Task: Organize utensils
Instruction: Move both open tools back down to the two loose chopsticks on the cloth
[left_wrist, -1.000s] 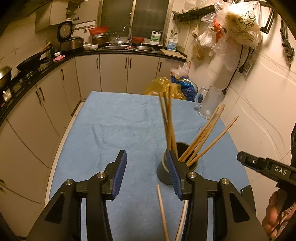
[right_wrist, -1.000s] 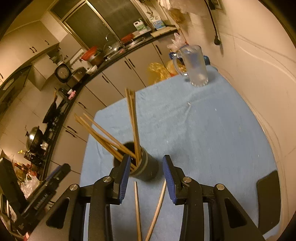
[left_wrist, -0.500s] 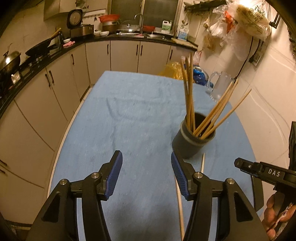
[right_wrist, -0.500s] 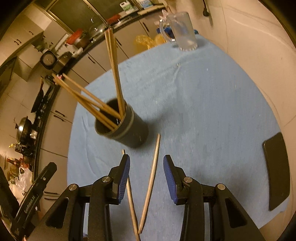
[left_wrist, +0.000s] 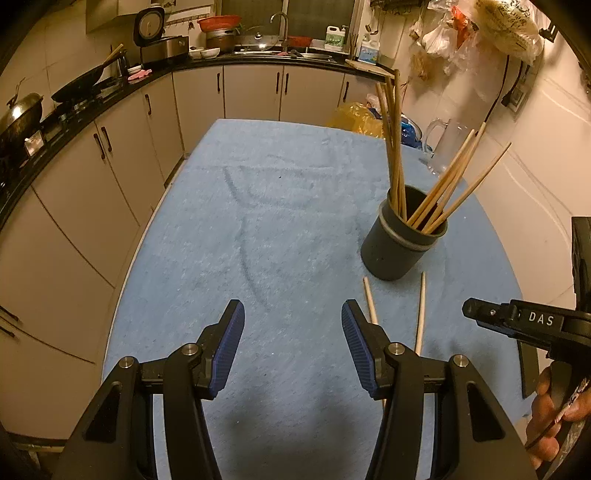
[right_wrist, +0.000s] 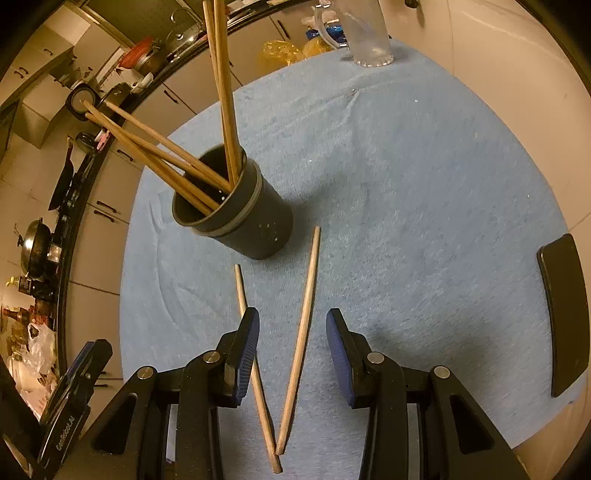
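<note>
A dark round holder (left_wrist: 395, 251) (right_wrist: 258, 229) stands on the blue cloth (left_wrist: 277, 229) with several wooden chopsticks (left_wrist: 395, 147) (right_wrist: 221, 92) sticking out of it. Two loose chopsticks lie in a V on the cloth just in front of it. My right gripper (right_wrist: 293, 321) is open low over them. The right chopstick (right_wrist: 312, 280) runs between its fingers and the left chopstick (right_wrist: 242, 291) passes under its left finger. My left gripper (left_wrist: 291, 317) is open and holds nothing. It is to the left of the loose chopsticks (left_wrist: 420, 310).
A glass mug (left_wrist: 447, 147) (right_wrist: 365, 37) stands at the table's far right corner. A flat black object (right_wrist: 565, 314) lies by the right edge, next to the wall. Cabinets and a cluttered counter (left_wrist: 110, 85) run along the left and the back. A person's hand (left_wrist: 554, 406) shows at lower right.
Both grippers have drawn back from the holder and sunk toward the cloth. The left jaws have widened a little. The right gripper now straddles one loose chopstick.
</note>
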